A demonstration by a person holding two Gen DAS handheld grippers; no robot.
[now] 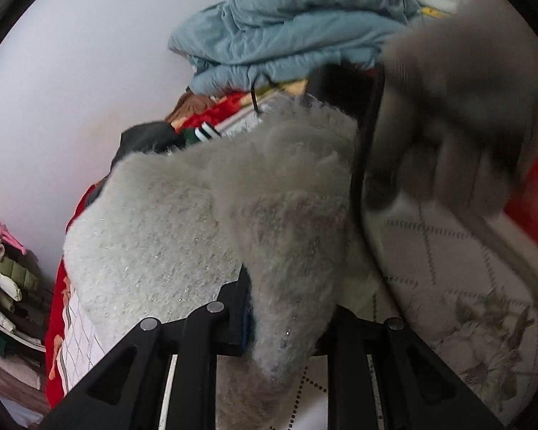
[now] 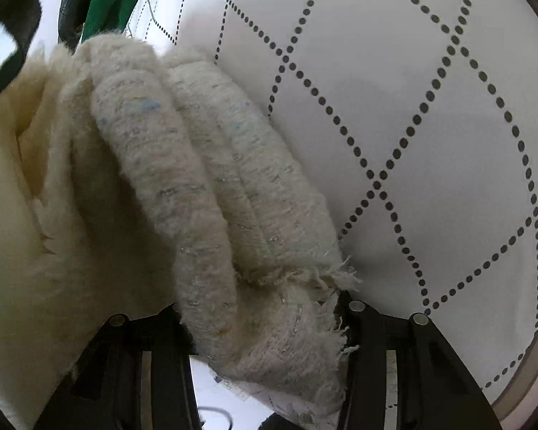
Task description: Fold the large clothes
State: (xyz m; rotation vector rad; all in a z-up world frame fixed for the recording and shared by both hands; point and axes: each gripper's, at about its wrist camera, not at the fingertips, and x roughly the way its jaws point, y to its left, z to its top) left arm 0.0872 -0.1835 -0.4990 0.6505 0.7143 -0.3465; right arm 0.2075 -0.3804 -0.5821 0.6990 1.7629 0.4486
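Clamping a bunched fold of the fuzzy cream sweater (image 1: pixel 197 236), my left gripper (image 1: pixel 279 322) holds firm; my right gripper (image 2: pixel 265 326) straddles its frayed hem, grip uncertain. Beyond lies the quilted bed (image 2: pixel 430 107). I judge folding midway: sweater doubled, not flattened.

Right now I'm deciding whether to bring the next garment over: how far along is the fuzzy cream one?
Partly done: the cream fleece garment is already doubled into thick rolled layers on the quilted bed cover. In hand: the left gripper pinches a fold of it, and the right gripper has the frayed end between its jaws. Left: squaring and laying it flat. The blue jacket behind looks bundled, not folded.
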